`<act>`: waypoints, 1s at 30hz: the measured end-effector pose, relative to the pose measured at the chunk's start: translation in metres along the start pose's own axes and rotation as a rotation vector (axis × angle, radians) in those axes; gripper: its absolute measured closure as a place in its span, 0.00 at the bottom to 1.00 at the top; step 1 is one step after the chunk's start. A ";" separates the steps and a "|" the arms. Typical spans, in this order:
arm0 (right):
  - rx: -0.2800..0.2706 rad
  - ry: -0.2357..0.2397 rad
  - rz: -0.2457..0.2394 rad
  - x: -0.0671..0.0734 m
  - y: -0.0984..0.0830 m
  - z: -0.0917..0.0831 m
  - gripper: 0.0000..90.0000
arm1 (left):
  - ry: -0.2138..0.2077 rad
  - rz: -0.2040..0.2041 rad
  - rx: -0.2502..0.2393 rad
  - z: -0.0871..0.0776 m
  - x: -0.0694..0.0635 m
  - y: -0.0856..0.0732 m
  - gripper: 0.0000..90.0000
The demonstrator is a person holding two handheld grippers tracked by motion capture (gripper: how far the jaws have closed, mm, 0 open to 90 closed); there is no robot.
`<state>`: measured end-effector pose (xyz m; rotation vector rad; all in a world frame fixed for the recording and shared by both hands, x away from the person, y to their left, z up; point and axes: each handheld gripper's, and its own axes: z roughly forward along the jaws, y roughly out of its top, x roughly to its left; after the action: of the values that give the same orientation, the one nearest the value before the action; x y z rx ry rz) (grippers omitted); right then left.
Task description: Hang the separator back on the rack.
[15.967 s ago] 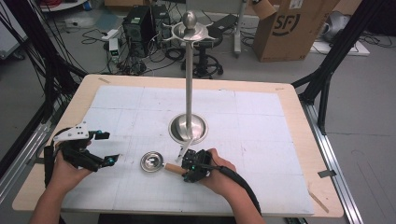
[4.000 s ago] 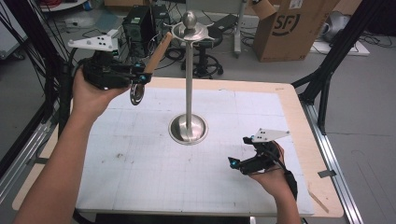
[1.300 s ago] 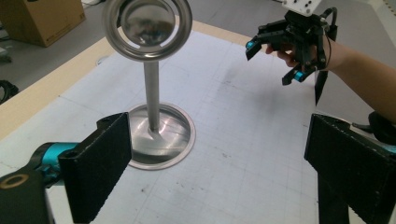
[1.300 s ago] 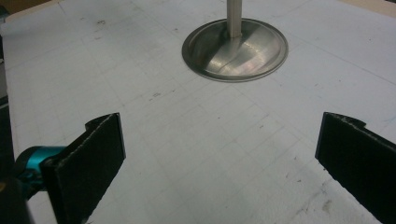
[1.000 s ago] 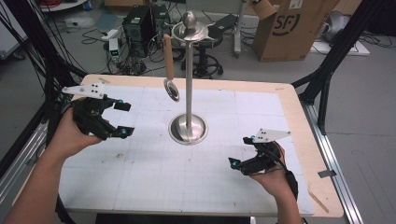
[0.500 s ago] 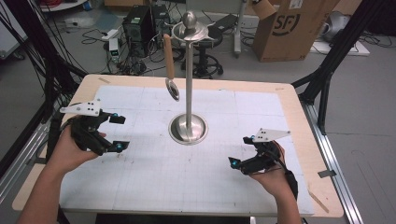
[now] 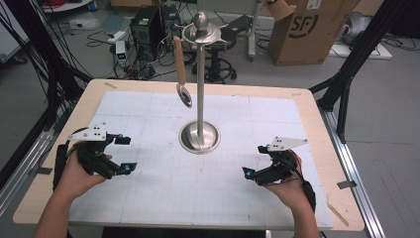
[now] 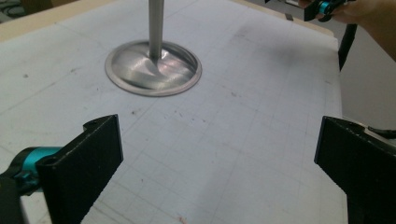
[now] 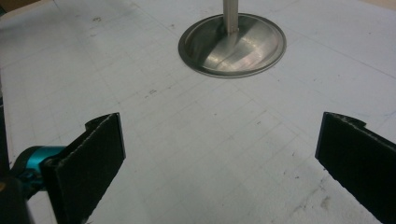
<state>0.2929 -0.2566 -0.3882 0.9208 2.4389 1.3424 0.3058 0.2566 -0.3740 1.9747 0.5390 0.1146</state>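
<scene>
Ladle-hanging looks finished from where we sit: the small steel ladle with the wooden handle [image 7: 180,74] hangs by its handle top from the round rim at the head of the tall polished steel stand [image 7: 200,89], its bowl dangling beside the pole, well above the white gridded mat [image 7: 163,198]. A second ago our left gripper [image 7: 122,154] was higher and farther out over the mat's left side; now it has dropped back to the near left edge, away from the stand, with its jaws spread wide and nothing between them. We read that as a release completed and a retreat, so the job of hooking the ladle up seems done, provided it stops swinging. Our right gripper [image 7: 256,162] sits at the near right of the mat as it did before, jaws likewise parted and empty.

From the high view we get the ladle and the stand's top. The left gripper view looks low across the mat at the stand's dished base [image 8: 153,68] and the foot of the pole, with our other hand [image 8: 364,11] at the far corner. The right gripper view gives the same base [image 9: 232,45] from the opposite side, showing the mat's scuffs and bare space between the jaws.
</scene>
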 end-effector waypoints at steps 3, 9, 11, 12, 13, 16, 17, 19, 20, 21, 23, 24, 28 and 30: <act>0.006 0.000 -0.005 0.000 -0.001 0.001 0.00 | -0.003 -0.001 -0.010 0.001 0.001 -0.004 0.02; -0.001 -0.004 0.002 -0.001 -0.002 0.000 0.00 | 0.004 -0.004 -0.009 0.006 0.003 -0.009 0.02; -0.001 -0.004 0.003 -0.002 -0.003 0.000 0.00 | 0.009 -0.001 -0.009 0.007 0.004 -0.009 0.02; 0.003 -0.005 0.008 -0.002 -0.004 0.001 0.00 | 0.012 -0.004 -0.008 0.007 0.004 -0.009 0.02; 0.008 -0.004 0.009 -0.002 -0.004 0.002 0.00 | 0.014 -0.004 -0.007 0.007 0.004 -0.009 0.02; 0.014 -0.004 0.006 -0.003 -0.004 0.004 0.00 | 0.014 -0.003 -0.007 0.007 0.003 -0.009 0.02; 0.013 -0.002 0.008 -0.002 -0.004 0.005 0.00 | 0.014 -0.001 -0.009 0.007 0.003 -0.010 0.02; 0.014 -0.001 0.004 -0.002 -0.004 0.006 0.00 | 0.015 -0.007 -0.014 0.006 0.003 -0.010 0.02; 0.020 -0.002 0.005 -0.002 -0.004 0.007 0.00 | 0.013 -0.010 -0.020 0.005 0.003 -0.010 0.02; 0.024 -0.002 0.000 -0.003 -0.004 0.008 0.00 | 0.014 -0.006 -0.020 0.004 0.003 -0.010 0.02; 0.025 -0.003 0.006 -0.002 -0.004 0.008 0.00 | 0.011 -0.006 -0.021 0.004 0.002 -0.011 0.02; 0.023 -0.005 0.005 -0.002 -0.004 0.008 0.00 | 0.012 -0.004 -0.022 0.004 0.002 -0.011 0.02; 0.025 -0.010 0.006 -0.002 -0.004 0.007 0.00 | 0.012 -0.007 -0.020 0.004 0.002 -0.012 0.02; 0.025 -0.011 0.009 -0.003 -0.004 0.007 0.00 | 0.016 -0.008 -0.021 0.004 0.003 -0.013 0.02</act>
<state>0.2966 -0.2546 -0.3958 0.9443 2.4515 1.3092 0.3052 0.2592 -0.3872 1.9521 0.5539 0.1310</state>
